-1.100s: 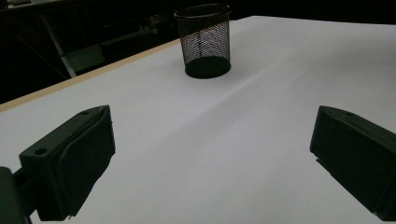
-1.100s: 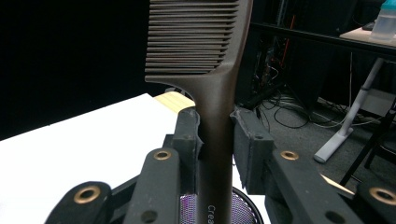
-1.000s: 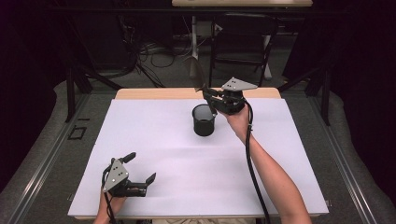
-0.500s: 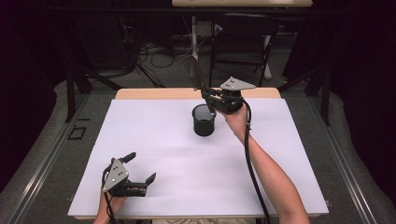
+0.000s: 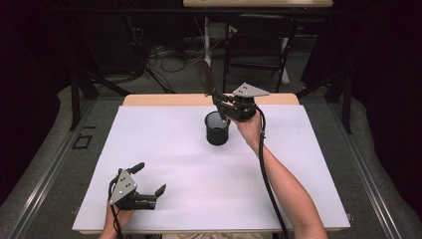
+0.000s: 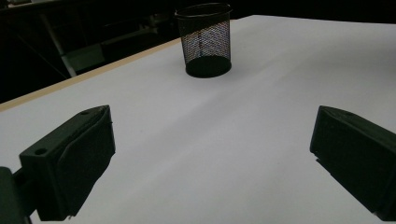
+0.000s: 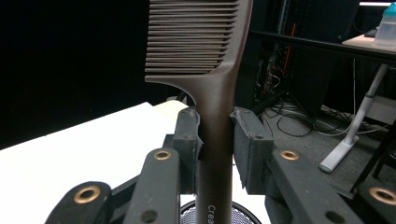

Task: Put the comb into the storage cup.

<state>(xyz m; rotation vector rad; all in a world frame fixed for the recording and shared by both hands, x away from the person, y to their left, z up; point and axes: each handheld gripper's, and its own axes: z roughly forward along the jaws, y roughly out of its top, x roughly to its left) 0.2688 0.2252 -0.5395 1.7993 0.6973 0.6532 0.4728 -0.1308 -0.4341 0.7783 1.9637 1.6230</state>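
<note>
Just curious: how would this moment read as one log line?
right gripper: shut on comb | comb above cup | left gripper: open, idle

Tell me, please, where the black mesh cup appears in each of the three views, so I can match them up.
High view: mesh cup at upper centre of the white table, beside the right gripper.
Left gripper view: top centre, far beyond the open jaws.
Right gripper view: its rim at the bottom edge, under the comb.
Shared landmark: the white table.
</note>
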